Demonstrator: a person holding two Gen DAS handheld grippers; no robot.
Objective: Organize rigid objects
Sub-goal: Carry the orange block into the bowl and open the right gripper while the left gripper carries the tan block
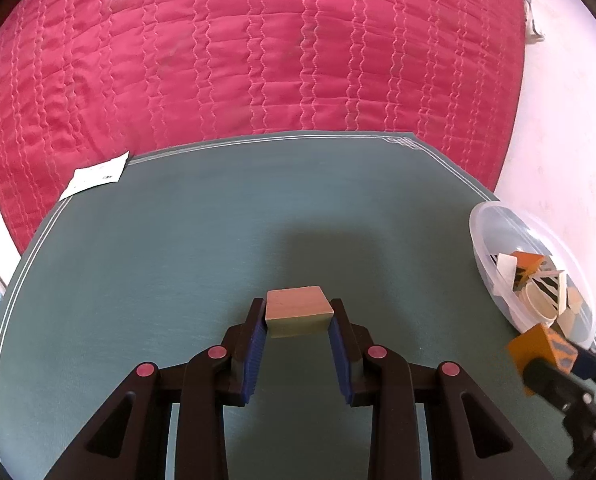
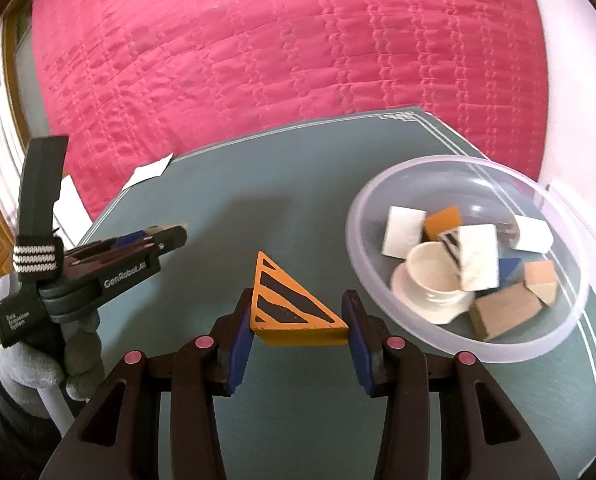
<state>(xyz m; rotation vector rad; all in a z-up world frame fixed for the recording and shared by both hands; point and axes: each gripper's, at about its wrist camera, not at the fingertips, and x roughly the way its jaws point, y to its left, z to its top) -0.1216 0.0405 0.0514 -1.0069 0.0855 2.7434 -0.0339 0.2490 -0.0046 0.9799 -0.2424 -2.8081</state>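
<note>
In the left wrist view my left gripper [image 1: 298,307] is shut on a plain wooden block [image 1: 300,314], held above the green mat [image 1: 158,248]. My right gripper [image 2: 298,301] is shut on an orange triangular block with black stripes [image 2: 286,304], also above the mat [image 2: 258,204]. A clear plastic bowl [image 2: 372,196] lies just right of it, holding several blocks and a white cup [image 2: 432,276]. The bowl [image 1: 494,220] shows at the right edge of the left wrist view, with the right gripper [image 1: 554,356] and its orange block [image 1: 538,344] blurred below it.
The mat lies on a pink quilt [image 1: 258,48]. A white paper slip [image 1: 98,176] sits at the mat's far left corner. In the right wrist view the left gripper [image 2: 170,236] is at the left, held by a grey gloved hand [image 2: 38,364].
</note>
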